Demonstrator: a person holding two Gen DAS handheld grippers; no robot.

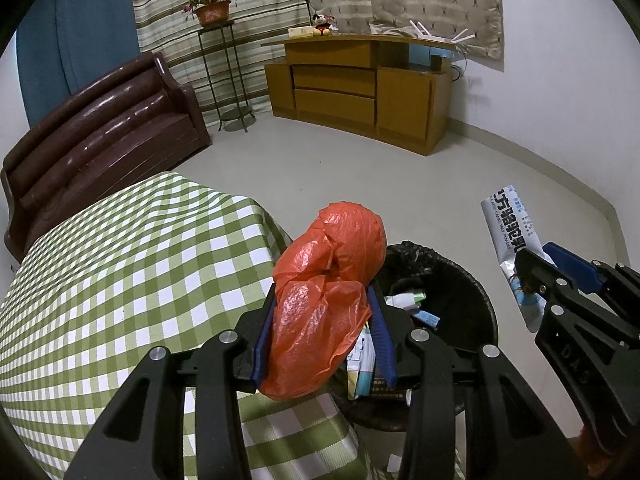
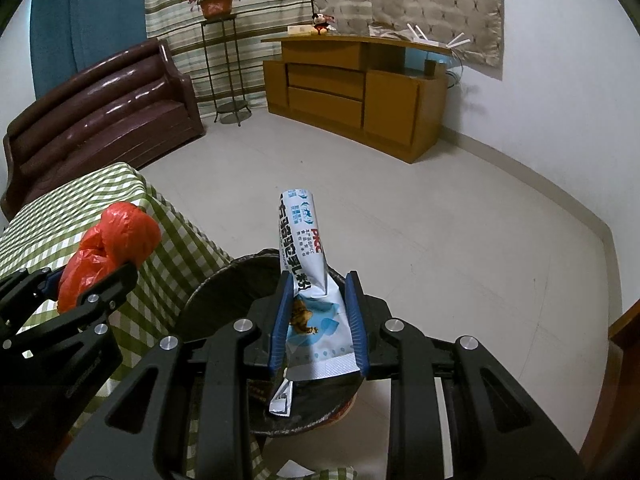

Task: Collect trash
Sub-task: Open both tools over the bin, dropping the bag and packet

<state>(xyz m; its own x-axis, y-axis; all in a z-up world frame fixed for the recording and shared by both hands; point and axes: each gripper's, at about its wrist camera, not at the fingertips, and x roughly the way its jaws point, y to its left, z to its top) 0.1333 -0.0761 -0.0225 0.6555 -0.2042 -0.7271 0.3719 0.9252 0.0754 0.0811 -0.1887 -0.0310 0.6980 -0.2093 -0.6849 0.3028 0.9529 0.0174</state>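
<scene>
Orange bag (image 1: 320,300) in left hand-held gripper (image 1: 324,344); sachet (image 2: 312,300) in right (image 2: 318,328) (both over bin (image 1: 460,280)).

Orange-red plastic bag (image 1: 324,300); green/white check tablecloth (image 1: 120,280); black bin (image 1: 460,280); white/blue packet (image 2: 308,280); brown sofa (image 1: 100,128).

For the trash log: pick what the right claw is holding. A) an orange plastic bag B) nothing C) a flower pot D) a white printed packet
D: in the right wrist view the right claw is shut on the white printed packet above the black bin, while the orange plastic bag sits in the left claw.
</scene>
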